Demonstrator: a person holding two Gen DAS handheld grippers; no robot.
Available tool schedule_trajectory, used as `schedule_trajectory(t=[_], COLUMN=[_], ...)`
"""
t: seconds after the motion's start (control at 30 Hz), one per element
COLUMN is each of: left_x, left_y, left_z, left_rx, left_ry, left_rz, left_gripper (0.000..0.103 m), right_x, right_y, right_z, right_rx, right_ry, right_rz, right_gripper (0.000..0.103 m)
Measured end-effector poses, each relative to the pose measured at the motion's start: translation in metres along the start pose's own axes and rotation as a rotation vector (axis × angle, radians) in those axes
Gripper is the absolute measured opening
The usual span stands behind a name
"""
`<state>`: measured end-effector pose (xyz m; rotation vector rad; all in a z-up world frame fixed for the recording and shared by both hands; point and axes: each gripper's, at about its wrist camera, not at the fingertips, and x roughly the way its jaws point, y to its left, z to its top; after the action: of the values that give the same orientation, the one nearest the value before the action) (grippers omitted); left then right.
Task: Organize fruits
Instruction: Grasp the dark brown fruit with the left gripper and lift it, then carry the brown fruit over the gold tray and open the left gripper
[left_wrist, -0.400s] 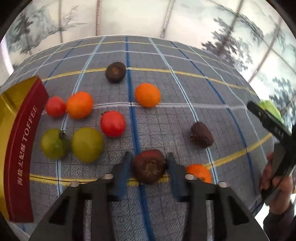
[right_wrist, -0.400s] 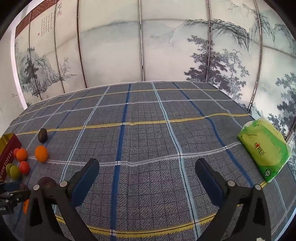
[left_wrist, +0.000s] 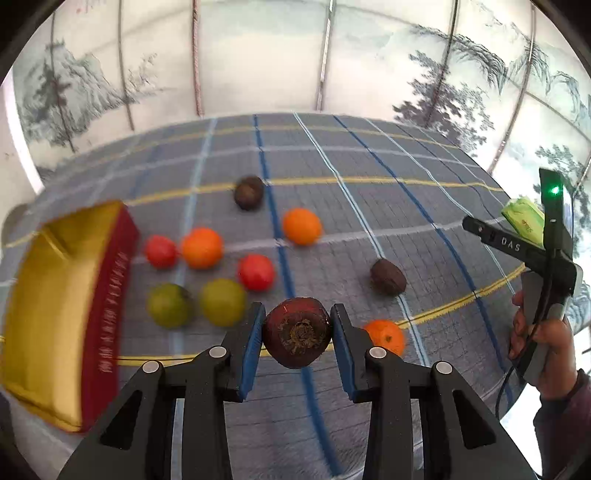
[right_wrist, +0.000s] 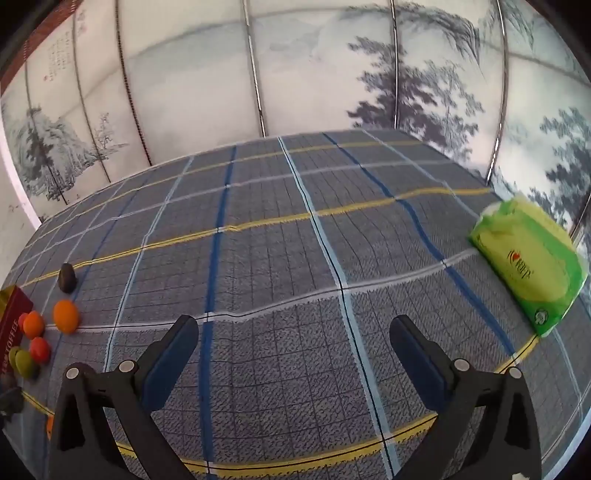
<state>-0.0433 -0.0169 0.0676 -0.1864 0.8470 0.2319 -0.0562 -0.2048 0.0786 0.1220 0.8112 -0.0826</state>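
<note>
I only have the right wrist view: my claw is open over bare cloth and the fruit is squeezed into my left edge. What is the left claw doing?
Observer: The left claw is shut on a dark red fruit, stem end facing its camera.
Operator: Anything close beside it?
Observer: An orange fruit lies on the plaid cloth just right of that claw.
Operator: And the green ones? They overlap for me.
Observer: Two green fruits sit side by side, the left one nearest the gold and red box.
</note>
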Motion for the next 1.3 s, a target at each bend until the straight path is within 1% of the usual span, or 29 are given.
schedule_trajectory(t=[0.07,0.1,0.23,0.3,0.33,0.43,0.57,0.6,0.63,0.7,0.73,0.8,0.87,0.93,1.07,1.3], left_x=[-0.011,-0.015,-0.031,-0.039,-0.034,-0.042,-0.05,-0.047,-0.046,-0.043,-0.038,-0.03,-0.018,-0.008,0.014,0.037], left_y=[0.006,0.01,0.027,0.039,0.041,0.059,0.082,0.093,0.111,0.127,0.134,0.155,0.171,0.185,0.211,0.234], left_z=[0.004,-0.001,0.002,0.004,0.007,0.013,0.018,0.016,0.015,0.017,0.018,0.023,0.028,0.032,0.041,0.053], left_rx=[0.001,0.005,-0.003,-0.016,-0.009,-0.016,0.017,0.01,0.011,0.029,0.033,0.045,0.049,0.062,0.074,0.092], left_ry=[-0.02,-0.023,-0.042,-0.05,0.0,0.013,-0.007,-0.031,-0.07,-0.068,-0.065,-0.049,-0.022,-0.002,0.044,0.111], left_rz=[0.043,0.065,0.122,0.141,0.174,0.228,0.326,0.325,0.343,0.391,0.401,0.448,0.463,0.499,0.532,0.558], left_gripper=[0.037,0.037,0.037,0.037,0.037,0.037,0.037,0.037,0.037,0.037,0.037,0.037,0.037,0.037,0.037,0.037], right_x=[0.001,0.002,0.001,0.002,0.003,0.004,0.004,0.004,0.005,0.005,0.005,0.006,0.007,0.007,0.008,0.01], right_y=[-0.002,-0.002,0.001,0.003,0.003,0.003,0.003,0.003,0.003,0.004,0.005,0.005,0.006,0.006,0.007,0.009], right_z=[0.0,0.0,-0.002,-0.002,-0.002,-0.002,-0.002,-0.002,-0.002,-0.001,-0.002,-0.001,-0.001,-0.001,-0.001,-0.001], right_rx=[0.01,0.013,-0.008,-0.015,-0.017,-0.013,-0.007,-0.008,-0.008,-0.012,-0.014,-0.017,-0.018,-0.017,-0.017,-0.028], right_ry=[0.008,0.008,-0.006,0.001,0.006,0.015,0.013,0.014,0.015,0.018,0.019,0.021,0.024,0.028,0.031,0.038], right_rz=[-0.001,-0.003,-0.017,-0.023,-0.026,-0.032,-0.041,-0.046,-0.049,-0.055,-0.059,-0.063,-0.069,-0.075,-0.09,-0.116], right_gripper=[0.103,0.103,0.103,0.103,0.103,0.103,0.103,0.103,0.103,0.103,0.103,0.103,0.103,0.103,0.103,0.103])
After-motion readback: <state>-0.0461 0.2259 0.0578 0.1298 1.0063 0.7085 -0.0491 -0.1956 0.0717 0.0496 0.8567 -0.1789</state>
